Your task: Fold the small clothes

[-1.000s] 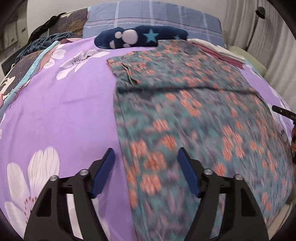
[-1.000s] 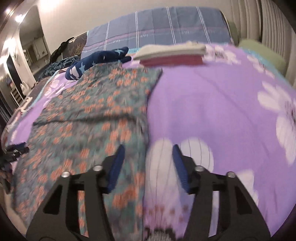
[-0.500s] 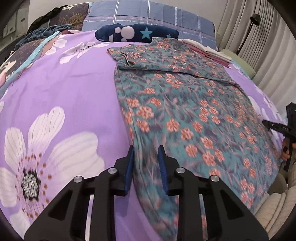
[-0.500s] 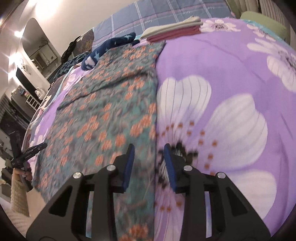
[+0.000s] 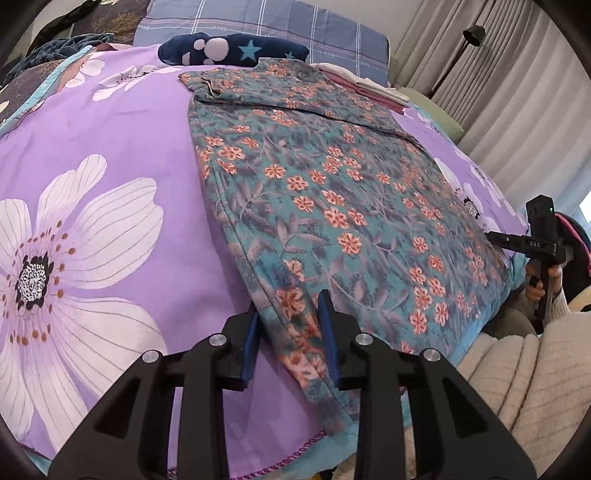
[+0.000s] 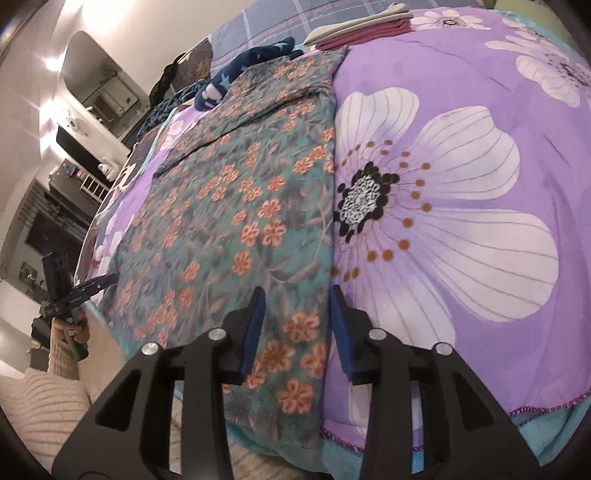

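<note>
A teal garment with orange flowers (image 5: 332, 192) lies spread flat on the purple flowered bedsheet (image 5: 110, 147), its near hem hanging over the bed's edge. My left gripper (image 5: 288, 332) straddles the garment's left edge near the hem. Its jaws are opening, with fabric between the blue pads but not pinched. My right gripper (image 6: 297, 325) straddles the right edge of the garment (image 6: 240, 192) in the same way. Its jaws are opening too, with loose cloth between them. Each gripper also shows in the other's view: the right gripper (image 5: 517, 240) and the left gripper (image 6: 85, 290).
A navy star-print plush (image 5: 236, 48) and a folded stack of pink and cream clothes (image 5: 369, 86) lie at the far end, before a plaid pillow (image 5: 295, 22). A cream sleeve (image 5: 535, 387) is at the near edge. Curtains and a lamp (image 5: 472, 33) stand at the right.
Both grippers drew back along the garment's side edges to its near hem. The left jaws narrowed sharply around the edge, then widened slightly. The right jaws narrowed a little, then widened again.
</note>
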{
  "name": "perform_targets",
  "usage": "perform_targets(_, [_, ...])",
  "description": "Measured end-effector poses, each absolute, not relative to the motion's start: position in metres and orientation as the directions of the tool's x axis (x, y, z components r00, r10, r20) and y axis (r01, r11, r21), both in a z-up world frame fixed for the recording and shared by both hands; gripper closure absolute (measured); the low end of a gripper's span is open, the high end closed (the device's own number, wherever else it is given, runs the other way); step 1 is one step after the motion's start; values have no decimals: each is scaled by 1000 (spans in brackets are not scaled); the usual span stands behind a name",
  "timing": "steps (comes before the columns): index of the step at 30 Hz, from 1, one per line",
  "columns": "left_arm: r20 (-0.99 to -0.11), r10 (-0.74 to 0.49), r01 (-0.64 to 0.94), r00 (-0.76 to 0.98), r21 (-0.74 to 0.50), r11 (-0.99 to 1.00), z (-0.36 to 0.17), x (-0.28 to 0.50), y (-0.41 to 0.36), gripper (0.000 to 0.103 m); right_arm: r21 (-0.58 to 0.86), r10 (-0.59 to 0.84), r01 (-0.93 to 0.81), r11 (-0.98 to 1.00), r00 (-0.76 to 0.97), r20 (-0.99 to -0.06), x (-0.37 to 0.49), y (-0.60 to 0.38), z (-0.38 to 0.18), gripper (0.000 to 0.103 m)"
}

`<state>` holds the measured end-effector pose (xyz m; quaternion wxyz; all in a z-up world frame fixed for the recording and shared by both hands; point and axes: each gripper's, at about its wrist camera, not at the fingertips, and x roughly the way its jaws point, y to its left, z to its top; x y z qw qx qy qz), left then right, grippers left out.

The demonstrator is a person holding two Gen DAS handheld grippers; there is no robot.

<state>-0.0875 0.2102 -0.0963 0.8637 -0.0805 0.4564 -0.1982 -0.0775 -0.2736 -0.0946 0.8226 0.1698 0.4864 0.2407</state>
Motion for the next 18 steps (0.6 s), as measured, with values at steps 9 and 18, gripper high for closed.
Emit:
perform_targets(9, [-732, -443, 263, 518, -356, 897, -99, -69, 207, 74, 620, 642, -198, 759, 385, -662, -63, -277, -99, 62])
perform_targets(18, [-725, -486, 273, 488, -402, 874, -105, -67, 215, 85, 684, 716, -231, 692, 339, -611, -62, -270, -105, 56])
